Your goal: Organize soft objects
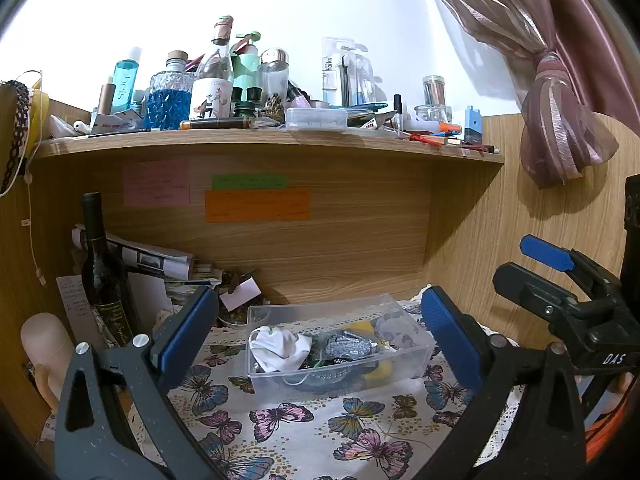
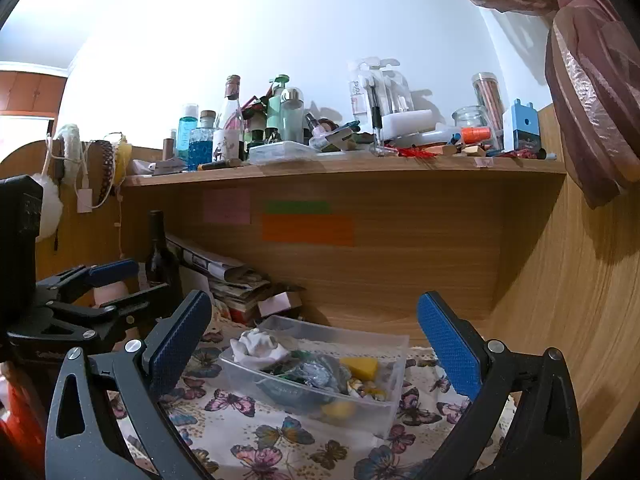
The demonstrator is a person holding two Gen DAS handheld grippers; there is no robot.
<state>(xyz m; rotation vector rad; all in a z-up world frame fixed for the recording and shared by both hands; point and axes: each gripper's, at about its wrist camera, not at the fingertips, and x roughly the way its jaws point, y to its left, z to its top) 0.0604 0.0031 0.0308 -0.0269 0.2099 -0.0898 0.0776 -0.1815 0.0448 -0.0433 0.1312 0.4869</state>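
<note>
Both the left claw and right claw are standing wide and empty while the clear bin of light, limp cloth items is sitting lower centre on the desk, best pinched at the bunched white cloth.

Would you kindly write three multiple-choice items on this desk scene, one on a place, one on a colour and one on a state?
1. Where is the white cloth?
A. On the shelf
B. In the clear bin
C. Between the left gripper's jaws

2. What colour is the widest sticky note on the back panel?
A. Orange
B. Blue
C. White

3. How do the right gripper's jaws stand?
A. Shut on the cloth
B. Shut on nothing
C. Wide open, holding nothing

Answers:
1. B: the cloth lies at the left end of the clear bin, on the butterfly tablecloth.
2. A: the long orange note sits below the green one.
3. C: both blue pads stand far apart, with the bin beyond them.
</note>
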